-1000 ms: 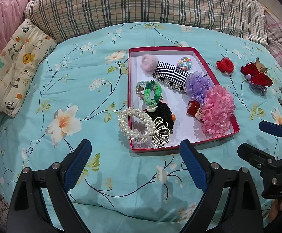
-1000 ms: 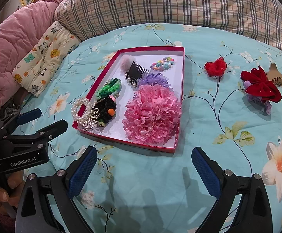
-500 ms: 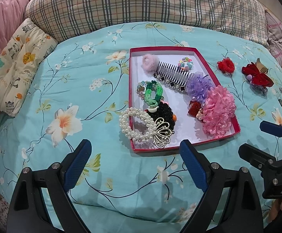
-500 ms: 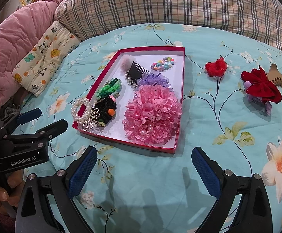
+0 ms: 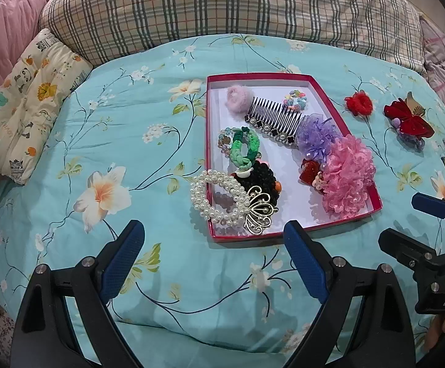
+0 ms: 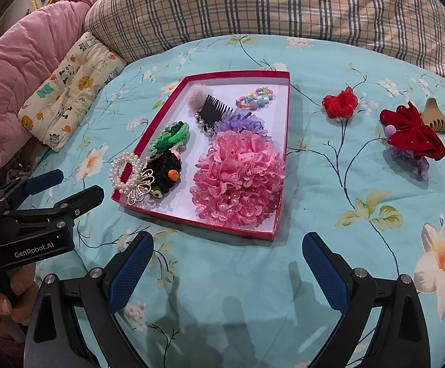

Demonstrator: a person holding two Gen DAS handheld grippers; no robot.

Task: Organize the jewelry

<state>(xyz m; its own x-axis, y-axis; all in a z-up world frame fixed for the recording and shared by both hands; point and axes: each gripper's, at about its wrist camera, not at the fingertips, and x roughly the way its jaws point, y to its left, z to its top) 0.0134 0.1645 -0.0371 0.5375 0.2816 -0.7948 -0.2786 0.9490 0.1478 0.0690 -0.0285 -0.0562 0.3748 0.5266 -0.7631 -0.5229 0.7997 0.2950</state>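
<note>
Right wrist view: red scrunchie (image 6: 340, 102) lies upper right of centre on the teal quilt (image 6: 314, 184), outside the red tray (image 6: 284, 141), beyond the empty, spread right gripper (image 6: 227, 265). The left gripper (image 5: 213, 256), likewise spread and empty, sits farther off.

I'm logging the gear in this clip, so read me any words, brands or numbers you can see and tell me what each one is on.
"GenRobot.AI": white print on the left gripper body, right wrist view.
"DAS": partial letters, cut off, on the right gripper body, left wrist view.
Cartoon-print cushion: small printed words, too small and warped to read.
Nothing readable on the red box.
</note>
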